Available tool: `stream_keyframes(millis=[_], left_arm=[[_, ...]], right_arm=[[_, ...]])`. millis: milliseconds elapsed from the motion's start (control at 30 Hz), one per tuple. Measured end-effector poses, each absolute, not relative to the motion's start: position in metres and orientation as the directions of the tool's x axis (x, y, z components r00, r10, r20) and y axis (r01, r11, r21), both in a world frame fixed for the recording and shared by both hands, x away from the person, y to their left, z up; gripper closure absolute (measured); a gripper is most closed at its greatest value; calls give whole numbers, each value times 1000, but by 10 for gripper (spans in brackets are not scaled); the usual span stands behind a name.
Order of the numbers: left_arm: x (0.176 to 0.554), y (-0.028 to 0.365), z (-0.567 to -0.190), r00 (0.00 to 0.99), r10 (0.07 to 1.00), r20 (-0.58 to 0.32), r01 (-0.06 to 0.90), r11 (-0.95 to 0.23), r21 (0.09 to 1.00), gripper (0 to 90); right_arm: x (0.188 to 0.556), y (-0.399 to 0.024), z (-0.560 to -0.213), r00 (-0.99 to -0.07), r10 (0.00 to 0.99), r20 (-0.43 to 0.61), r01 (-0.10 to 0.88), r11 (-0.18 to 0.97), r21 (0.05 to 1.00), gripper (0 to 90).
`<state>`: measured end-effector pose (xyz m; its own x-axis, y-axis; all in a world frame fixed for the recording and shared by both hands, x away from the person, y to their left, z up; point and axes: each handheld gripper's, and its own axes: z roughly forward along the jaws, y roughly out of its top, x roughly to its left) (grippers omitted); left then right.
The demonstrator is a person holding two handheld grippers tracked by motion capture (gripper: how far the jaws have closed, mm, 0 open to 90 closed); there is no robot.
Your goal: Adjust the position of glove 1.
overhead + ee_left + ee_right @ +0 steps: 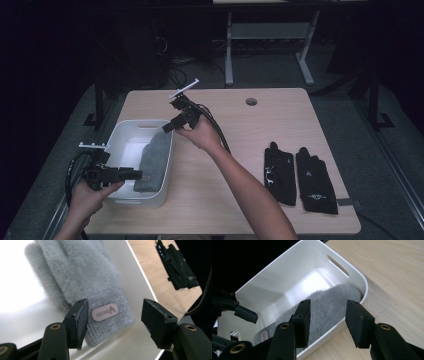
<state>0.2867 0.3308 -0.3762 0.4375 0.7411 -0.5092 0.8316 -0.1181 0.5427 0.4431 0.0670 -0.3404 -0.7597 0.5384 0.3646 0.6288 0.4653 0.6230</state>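
A: Where is the grey fuzzy glove (152,162) now?

B: Lying in the white bin (116,142) along its right wall, cuff toward the person. Both claws are released. The left gripper (140,174) hovers over the cuff with nothing between its pads, and the right gripper (170,127) sits above the bin's far right rim, jaws apart and empty.

A: So what could go wrong from here?

B: I'd guess the pair of black gloves (299,174) is next — it lies well apart, near the table's (280,107) right edge. The right hand has to cross over there, and its cable (216,131) trails across the wood; a careless sweep could drag it.

A: And the bin?

B: The left gripper is low over the near rim. If it drops or swings out sideways, a jaw could catch the fluffy cuff and pull the glove back out, or nudge the light bin across the table.

A: Anything with the black ones?

B: They're flat and thin — a shallow pinch might take one layer, or grab both at once.
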Motion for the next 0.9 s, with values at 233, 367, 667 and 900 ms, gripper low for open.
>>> stream_keyframes(millis=[233, 367, 667, 900], left_arm=[[287, 326, -369, 458, 730, -508, 819, -124, 560, 388], [288, 322, -366, 465, 724, -510, 813, -120, 570, 390], [289, 314, -358, 489, 707, -511, 798, -125, 590, 391], [290, 306, -353, 510, 693, -510, 786, -133, 604, 392]], right_arm=[[443, 55, -335, -760, 535, 368, 626, 454, 634, 547], [443, 51, -333, -761, 535, 368, 623, 444, 643, 546], [442, 36, -328, -751, 529, 395, 634, 412, 654, 527], [441, 23, -324, -749, 519, 413, 638, 393, 663, 502]])
